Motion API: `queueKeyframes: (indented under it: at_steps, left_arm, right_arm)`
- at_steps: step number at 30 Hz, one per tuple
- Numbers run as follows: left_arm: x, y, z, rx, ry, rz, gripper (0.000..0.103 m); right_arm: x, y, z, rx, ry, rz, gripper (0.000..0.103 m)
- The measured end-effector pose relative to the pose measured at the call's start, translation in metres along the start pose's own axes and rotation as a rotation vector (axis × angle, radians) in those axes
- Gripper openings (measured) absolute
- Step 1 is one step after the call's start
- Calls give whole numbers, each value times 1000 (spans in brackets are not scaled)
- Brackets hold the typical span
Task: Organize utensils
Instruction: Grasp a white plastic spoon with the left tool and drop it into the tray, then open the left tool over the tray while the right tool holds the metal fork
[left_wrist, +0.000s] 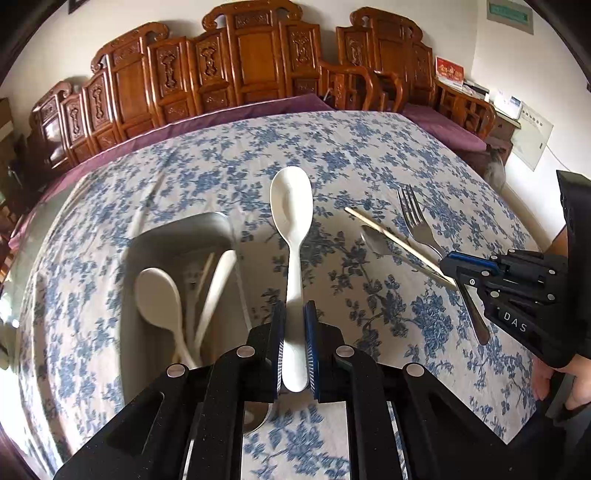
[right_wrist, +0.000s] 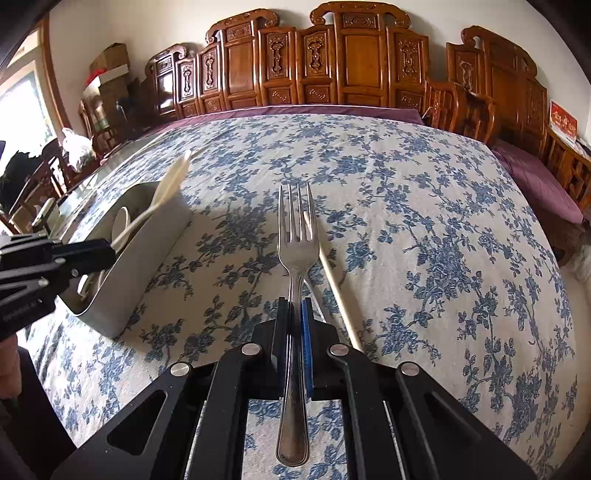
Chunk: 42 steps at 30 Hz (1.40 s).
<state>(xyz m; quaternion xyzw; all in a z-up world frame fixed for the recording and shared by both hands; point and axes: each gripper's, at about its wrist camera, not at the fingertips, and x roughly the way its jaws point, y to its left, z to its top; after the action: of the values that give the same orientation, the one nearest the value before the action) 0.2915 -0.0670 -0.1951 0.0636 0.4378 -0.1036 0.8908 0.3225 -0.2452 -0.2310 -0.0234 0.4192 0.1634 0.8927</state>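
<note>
My left gripper (left_wrist: 294, 314) is shut on the handle of a white plastic spoon (left_wrist: 291, 206), held above the table just right of a grey utensil bin (left_wrist: 177, 236). The bin holds white spoons (left_wrist: 159, 302) and a chopstick. My right gripper (right_wrist: 295, 314) is shut on the handle of a steel fork (right_wrist: 297, 236), tines pointing away, above the cloth. From the left wrist view, the right gripper (left_wrist: 452, 273) and the fork (left_wrist: 415, 218) are at the right. A wooden chopstick (left_wrist: 391, 236) and a steel spoon (left_wrist: 376, 240) lie on the cloth beneath the fork.
The table carries a blue floral cloth (right_wrist: 424, 221). Carved wooden chairs (right_wrist: 351, 62) line its far side. The bin (right_wrist: 147, 254) stands at the left in the right wrist view, with my left gripper (right_wrist: 96, 251) over its near end. A chopstick (right_wrist: 340, 295) lies under the fork.
</note>
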Motion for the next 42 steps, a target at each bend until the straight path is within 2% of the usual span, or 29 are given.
queueKeyframes:
  at_steps: [18,28,42]
  left_arm:
    - [-27,57,-24,-67,-16,46,10]
    - [-6,83,-33,-89,22,68,10]
    - [27,93,-39,-114,49,47,10]
  right_arm:
    - [-10,50,-13,-66,-7,19,8]
    - [-6,59,-16,-88,3,24,8]
    - [4,67,-15,-108,20,54,8]
